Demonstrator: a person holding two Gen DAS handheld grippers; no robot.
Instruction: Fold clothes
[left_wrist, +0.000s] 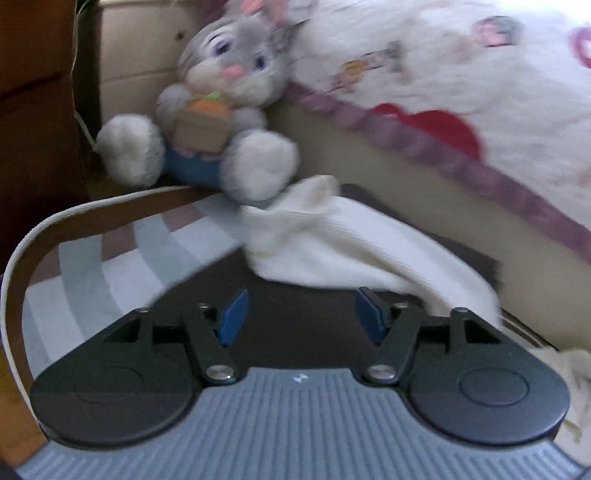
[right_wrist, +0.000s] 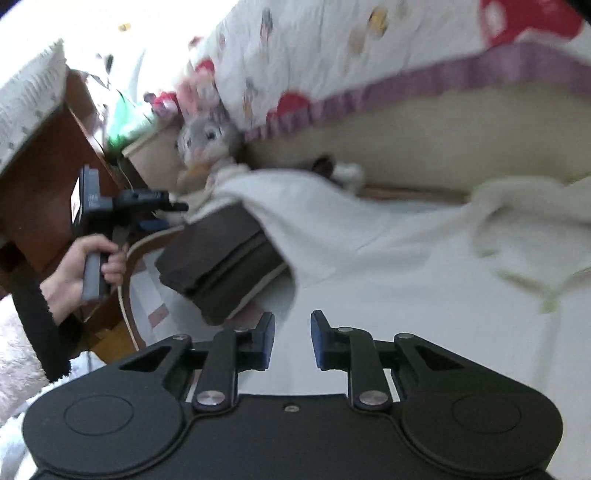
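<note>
A white garment (right_wrist: 406, 258) lies spread on the floor beside the bed, one edge draped over a stack of folded dark brown clothes (right_wrist: 221, 258). In the left wrist view that white garment (left_wrist: 332, 243) lies just beyond my left gripper (left_wrist: 301, 314), which is open above the dark brown stack (left_wrist: 229, 273) with nothing between its blue pads. The right wrist view shows the left gripper (right_wrist: 177, 210) at the garment's far corner, held by a hand (right_wrist: 85, 266). My right gripper (right_wrist: 293, 339) is open and empty, low over the near part of the white garment.
A grey stuffed bunny (left_wrist: 221, 110) sits against the bed base behind the garment. A white patterned bedspread (left_wrist: 461, 92) with a purple border hangs on the right. Wooden furniture (left_wrist: 37, 110) stands at the left. A striped rug (left_wrist: 110, 266) covers the floor.
</note>
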